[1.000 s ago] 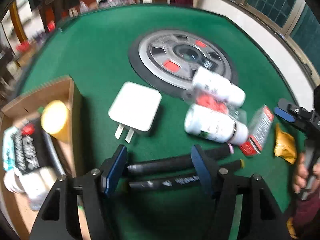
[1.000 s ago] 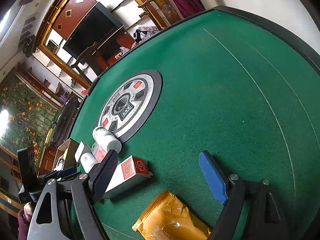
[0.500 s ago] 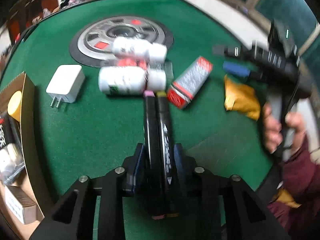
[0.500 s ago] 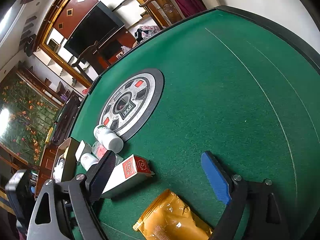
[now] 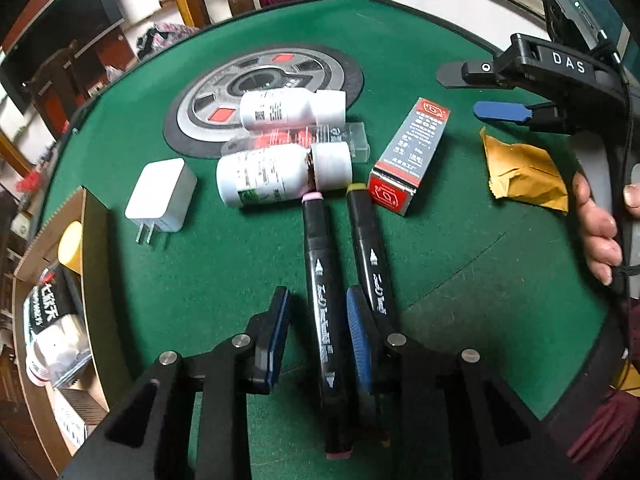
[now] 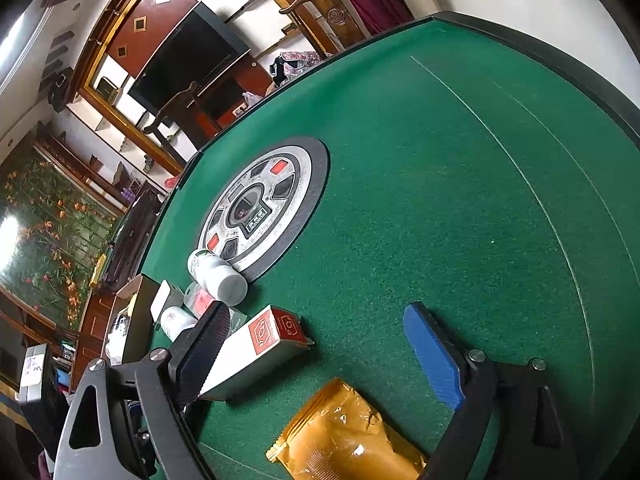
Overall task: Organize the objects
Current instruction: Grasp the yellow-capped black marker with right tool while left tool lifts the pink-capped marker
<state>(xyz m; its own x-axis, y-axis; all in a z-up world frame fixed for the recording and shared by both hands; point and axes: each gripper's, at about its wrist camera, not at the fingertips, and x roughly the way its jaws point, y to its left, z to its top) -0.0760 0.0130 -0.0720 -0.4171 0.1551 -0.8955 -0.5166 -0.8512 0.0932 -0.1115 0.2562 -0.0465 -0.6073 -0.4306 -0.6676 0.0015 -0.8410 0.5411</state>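
1. At the far left of the left wrist view stands an open brown cardboard box (image 5: 86,248), already holding a yellow round item and a black-labelled packet.
2. Right of it on the green felt table (image 5: 400,32) lie a white square plug adapter (image 5: 162,196), then two white plastic bottles (image 5: 280,174) on their sides with a clear case between them.
3. The left gripper (image 5: 318,332) has its blue pads apart. The pink-tipped black marker (image 5: 324,304) lies between them; the olive-tipped black marker (image 5: 368,252) runs just outside the right pad, touching or nearly so.
4. To do this well, I judge the fingers should either widen to take both markers or centre on the pink-tipped one, then close squarely mid-barrel so it does not roll.
5. Further right lie a grey and red carton (image 5: 412,156) and a crinkled yellow foil sachet (image 6: 344,432).
6. The right gripper (image 6: 316,344) hangs spread wide and empty just above the sachet.
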